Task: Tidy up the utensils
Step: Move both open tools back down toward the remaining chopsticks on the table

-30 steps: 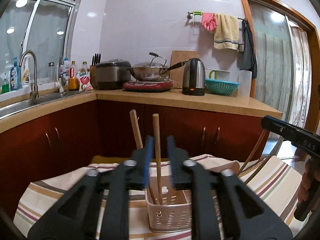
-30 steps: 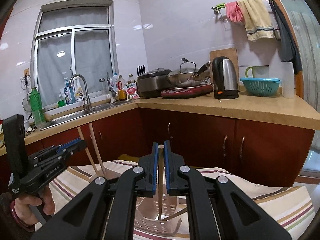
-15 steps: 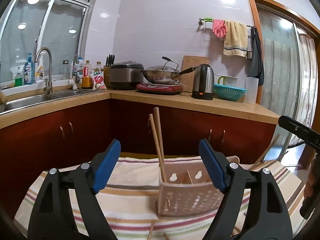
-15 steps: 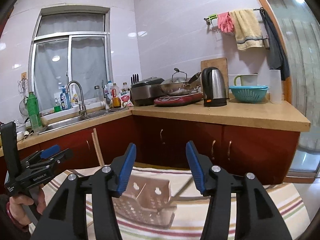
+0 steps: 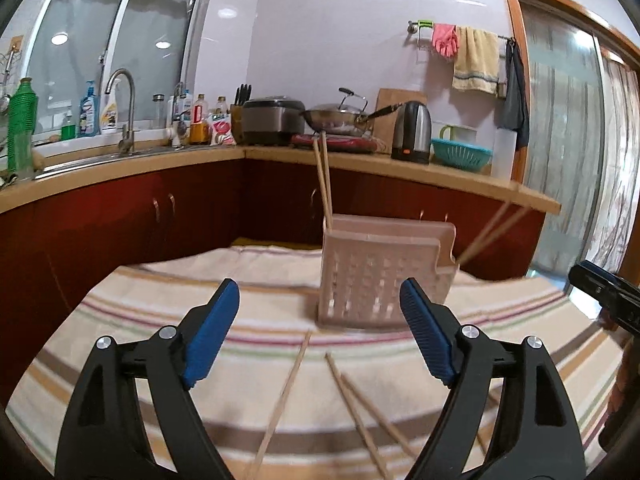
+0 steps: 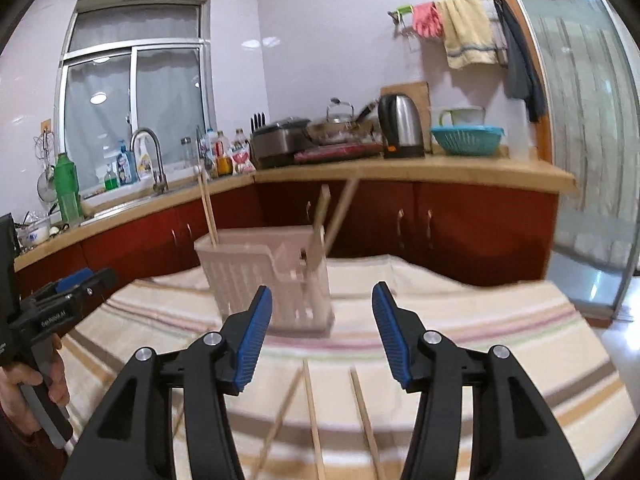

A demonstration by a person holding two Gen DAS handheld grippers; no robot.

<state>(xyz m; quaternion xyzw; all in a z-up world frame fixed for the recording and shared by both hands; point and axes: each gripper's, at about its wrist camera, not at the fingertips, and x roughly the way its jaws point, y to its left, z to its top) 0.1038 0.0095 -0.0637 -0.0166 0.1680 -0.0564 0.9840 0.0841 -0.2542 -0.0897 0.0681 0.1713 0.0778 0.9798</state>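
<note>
A pale perforated utensil holder (image 5: 380, 276) stands upright on a striped cloth (image 5: 168, 304) that covers the table, at about 12 o'clock from the left gripper (image 5: 320, 332) and a little toward 1 o'clock. Two wooden chopsticks (image 5: 323, 176) rise from its left compartment, leaning slightly toward 11 o'clock; two more (image 5: 490, 230) project from its right end, slanting toward 2 o'clock. Loose chopsticks (image 5: 352, 404) lie flat on the cloth between the holder and the cameras, fanned apart and blurred.

The left gripper is released: its blue pads (image 5: 212, 332) stand wide apart with nothing between them, the jaws having just been opening. In the right wrist view the right gripper (image 6: 322, 336) is likewise released, its jaws spread to a narrower gap, also just opened, and empty; the holder (image 6: 256, 272) sits at 11 o'clock from it, and three loose chopsticks (image 6: 310, 408) lie on the cloth (image 6: 480, 320) directly beneath its gap.

At 9 o'clock in the right wrist view a hand (image 6: 24, 392) grips the handle of the left gripper (image 6: 76, 286).

Behind the table runs a red-fronted counter (image 5: 120, 168) bearing a sink tap (image 5: 124, 112), bottles, a wok (image 5: 340, 116), a kettle (image 5: 412, 130) and a teal basket (image 5: 460, 154).
</note>
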